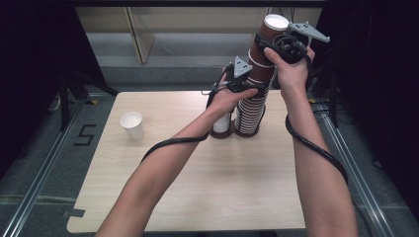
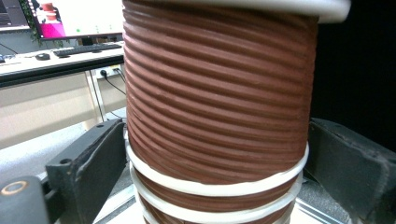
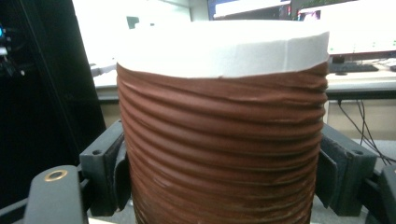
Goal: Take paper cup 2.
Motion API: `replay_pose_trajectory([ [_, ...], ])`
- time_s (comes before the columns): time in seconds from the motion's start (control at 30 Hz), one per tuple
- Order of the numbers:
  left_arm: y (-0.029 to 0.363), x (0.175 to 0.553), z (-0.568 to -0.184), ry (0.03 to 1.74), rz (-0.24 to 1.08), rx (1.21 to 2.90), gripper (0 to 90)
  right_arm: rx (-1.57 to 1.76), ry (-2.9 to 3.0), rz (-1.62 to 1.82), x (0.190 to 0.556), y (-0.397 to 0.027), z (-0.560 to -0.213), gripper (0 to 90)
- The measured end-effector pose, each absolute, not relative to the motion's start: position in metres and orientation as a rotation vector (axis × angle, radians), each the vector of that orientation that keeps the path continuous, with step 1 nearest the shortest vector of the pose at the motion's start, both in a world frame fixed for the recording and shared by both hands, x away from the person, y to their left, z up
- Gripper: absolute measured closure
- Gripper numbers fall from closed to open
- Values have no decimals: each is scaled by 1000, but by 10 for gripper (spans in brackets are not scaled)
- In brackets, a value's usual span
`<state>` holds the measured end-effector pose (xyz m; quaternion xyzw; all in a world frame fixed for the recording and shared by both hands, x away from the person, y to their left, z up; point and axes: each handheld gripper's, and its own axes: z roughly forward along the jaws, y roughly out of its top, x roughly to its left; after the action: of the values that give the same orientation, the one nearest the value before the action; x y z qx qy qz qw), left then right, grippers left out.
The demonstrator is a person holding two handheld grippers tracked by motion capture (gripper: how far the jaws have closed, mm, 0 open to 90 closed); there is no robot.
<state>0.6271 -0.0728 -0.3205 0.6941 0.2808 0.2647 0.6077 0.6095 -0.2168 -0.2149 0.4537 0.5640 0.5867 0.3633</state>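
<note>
A tall stack of brown ribbed paper cups [image 1: 248, 116] with white rims stands at the far middle of the wooden table [image 1: 197, 187]. My left gripper [image 1: 246, 85] is shut on the stack about halfway up. In the left gripper view both black jaws press the stack's ribbed sides [image 2: 215, 116]. My right gripper [image 1: 276, 47] is shut on the top cup [image 1: 269, 32], which leans to the right above the stack. In the right gripper view the jaws squeeze this cup [image 3: 224, 140] and its wall is wrinkled.
A single white cup [image 1: 132, 125] stands upright at the table's left. A short brown and white cup [image 1: 222, 126] sits just left of the stack's base, under my left hand. Dark frames and rails flank the table on both sides.
</note>
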Motion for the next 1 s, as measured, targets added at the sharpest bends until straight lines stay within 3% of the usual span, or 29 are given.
replay_pose_trajectory([
  [0.67,-72,624,-319,644,638,1613,77,1125,1257,1719,583,-232,-187,200],
  [1.0,-49,587,-309,561,673,1653,23,1098,1237,1717,558,-258,-191,199],
])
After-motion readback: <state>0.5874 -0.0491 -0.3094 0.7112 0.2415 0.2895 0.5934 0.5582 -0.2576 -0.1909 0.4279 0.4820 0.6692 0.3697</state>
